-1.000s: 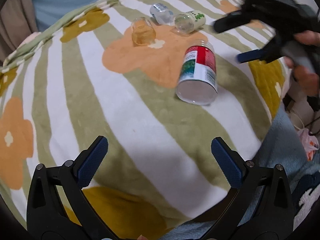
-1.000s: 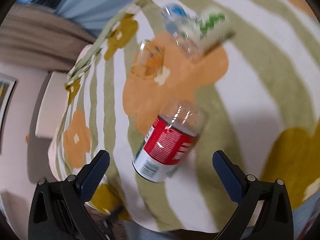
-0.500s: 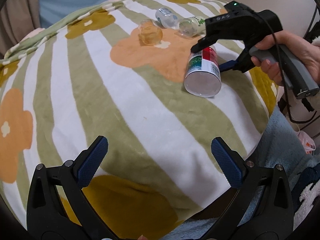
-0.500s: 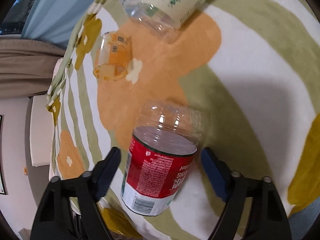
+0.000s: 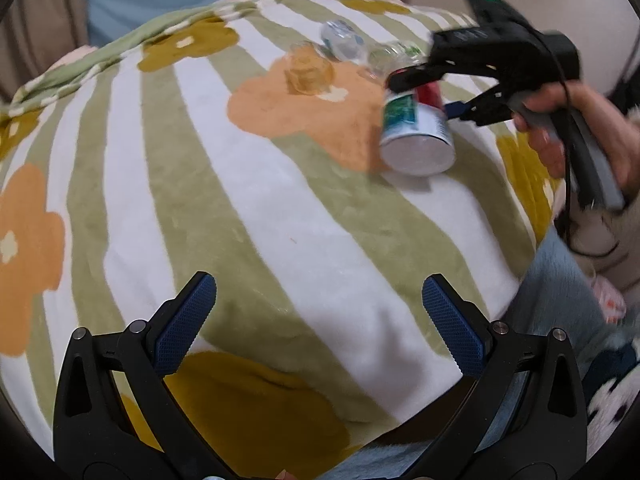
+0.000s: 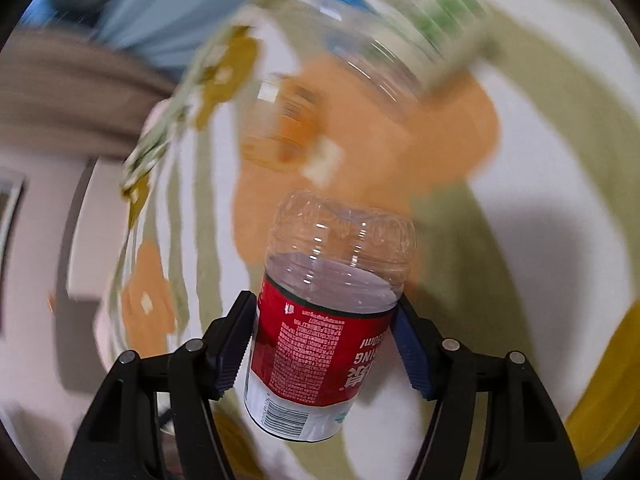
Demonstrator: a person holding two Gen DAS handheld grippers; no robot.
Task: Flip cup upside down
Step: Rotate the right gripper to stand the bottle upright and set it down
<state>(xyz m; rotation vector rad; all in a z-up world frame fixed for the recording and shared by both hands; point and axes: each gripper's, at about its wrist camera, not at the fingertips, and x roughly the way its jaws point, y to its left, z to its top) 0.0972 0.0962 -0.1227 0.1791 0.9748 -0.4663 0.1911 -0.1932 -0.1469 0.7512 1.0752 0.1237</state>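
Note:
The cup (image 6: pixel 324 332) is a cut clear plastic bottle with a red and white label. It also shows in the left wrist view (image 5: pixel 416 128), tilted over the flowered blanket. My right gripper (image 6: pixel 324 344) is shut on its labelled middle, one blue pad on each side. In the left wrist view the right gripper (image 5: pixel 424 92) is at the upper right, held by a hand. My left gripper (image 5: pixel 316 320) is open and empty, low over the near part of the blanket.
A small amber cup (image 5: pixel 310 72) and two clear cut bottles (image 5: pixel 344 42) lie on the orange flower at the far side of the striped blanket (image 5: pixel 240 200). The blanket drops off at the right, where blue cloth (image 5: pixel 560 288) shows.
My right gripper came down around the red-labelled cup and closed on it. The cup now sits tilted in its jaws. The left gripper stayed open and barely moved.

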